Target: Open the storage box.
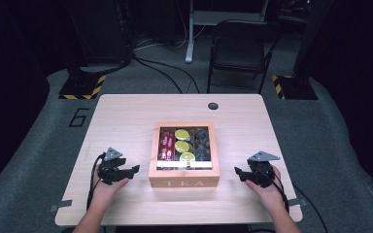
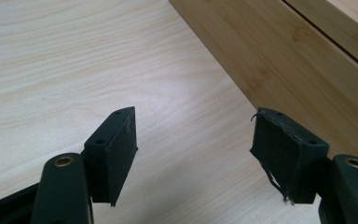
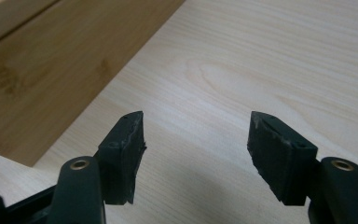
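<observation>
A wooden box marked TEA (image 1: 184, 182) stands in the middle of the light wood table (image 1: 126, 116). Inside it I see red packets (image 1: 165, 141), round yellow-green pieces (image 1: 182, 145) and dark packets (image 1: 202, 143). My left gripper (image 1: 135, 171) sits to the left of the box, pointing toward it. In the left gripper view its jaws (image 2: 193, 126) stand open over bare table, with the box wall (image 2: 284, 60) just ahead. My right gripper (image 1: 238, 172) is to the right of the box. Its jaws (image 3: 196, 126) are open too, nothing between them, and the box wall (image 3: 51, 70) lies ahead to the left.
A round cable hole (image 1: 213, 106) sits near the table's far edge. Beyond the table stand a black folding chair (image 1: 240, 48) and stand bases with yellow-black tape (image 1: 82, 87). A strip of bare table separates each gripper from the box.
</observation>
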Motion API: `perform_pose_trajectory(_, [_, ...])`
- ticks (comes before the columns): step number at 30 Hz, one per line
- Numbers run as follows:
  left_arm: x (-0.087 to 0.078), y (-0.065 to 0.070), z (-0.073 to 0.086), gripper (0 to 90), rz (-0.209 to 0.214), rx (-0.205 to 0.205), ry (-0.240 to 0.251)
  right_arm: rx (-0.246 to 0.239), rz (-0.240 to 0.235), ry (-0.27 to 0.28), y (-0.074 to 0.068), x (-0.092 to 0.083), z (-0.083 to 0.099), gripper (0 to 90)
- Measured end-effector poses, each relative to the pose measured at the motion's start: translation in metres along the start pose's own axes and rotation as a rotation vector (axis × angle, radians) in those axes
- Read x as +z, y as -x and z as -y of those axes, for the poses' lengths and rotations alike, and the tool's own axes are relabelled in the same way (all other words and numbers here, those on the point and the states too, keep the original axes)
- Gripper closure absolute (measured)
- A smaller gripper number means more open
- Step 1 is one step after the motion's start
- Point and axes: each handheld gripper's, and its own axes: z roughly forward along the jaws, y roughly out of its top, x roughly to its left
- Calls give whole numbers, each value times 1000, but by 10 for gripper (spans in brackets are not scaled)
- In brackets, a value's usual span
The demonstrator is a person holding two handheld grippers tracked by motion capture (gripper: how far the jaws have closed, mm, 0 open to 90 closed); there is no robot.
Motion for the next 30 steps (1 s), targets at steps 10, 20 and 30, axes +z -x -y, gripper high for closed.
perform_pose_trajectory(10, [-10, 1, 1, 312, 1, -6, 16, -24, -13, 44, -7, -9, -5, 364])
perform_pose_trajectory(20, [-24, 11, 0, 323, 37, 5, 57, -22, -33, 72, -13, -20, -7, 374])
perform_pose_trajectory(30, [-35, 21, 3, 324, 60, 17, 86, -79, -45, 113, -30, -31, -12, 359])
